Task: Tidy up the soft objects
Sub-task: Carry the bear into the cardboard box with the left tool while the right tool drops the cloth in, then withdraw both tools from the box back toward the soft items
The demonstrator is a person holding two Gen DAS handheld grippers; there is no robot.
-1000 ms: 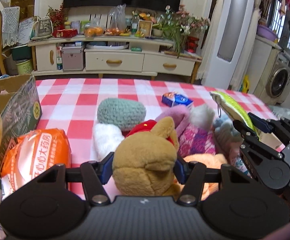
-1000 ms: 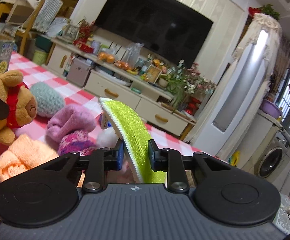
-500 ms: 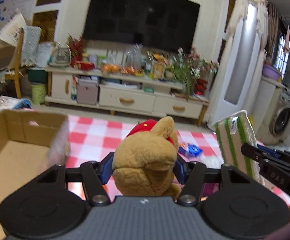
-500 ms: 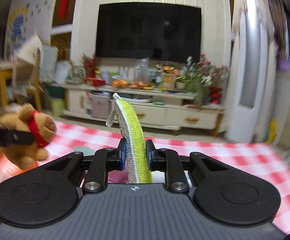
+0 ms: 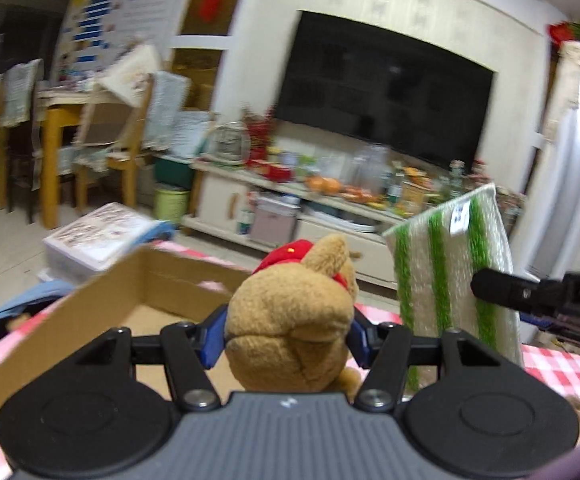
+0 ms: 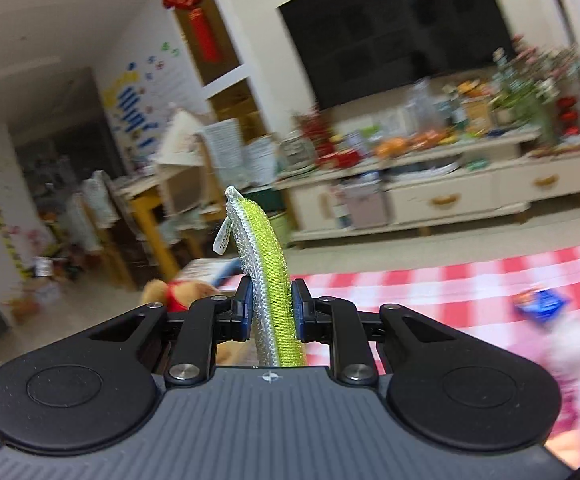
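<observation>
A: Entry, both wrist views. Left claw (image 5: pixel 288 334) is clamped on the brown plush bear (image 5: pixel 291 320), blue pads (image 5: pixel 212 338) pressed into its sides, bear upright with its back to the camera and a red cap or collar on top.

B: And the right claw (image 6: pixel 269 312)?

A: Pinched tight on the green-and-white striped cloth pad (image 6: pixel 268 276). From its own camera the pad is edge-on, long axis running up and away from the jaws, white label hanging off the left face. From the left view it stands flat-on, just right of the bear.

B: Target?

A: Open cardboard box (image 5: pixel 102 300). In the left view its cavity lies below, ahead and to the left of the bear; the near wall runs along the lower left of the picture. Bear is not yet over the box centre, as far as I can judge.

B: Which hand is nearer?

A: Left, I judge. The pad sits to the right of the bear, farther from the box. The box does not show clearly in the right view.

B: Worktop (image 6: pixel 469 280)?

A: Red-check cloth, off to the right; more soft items there, blurred.
</observation>
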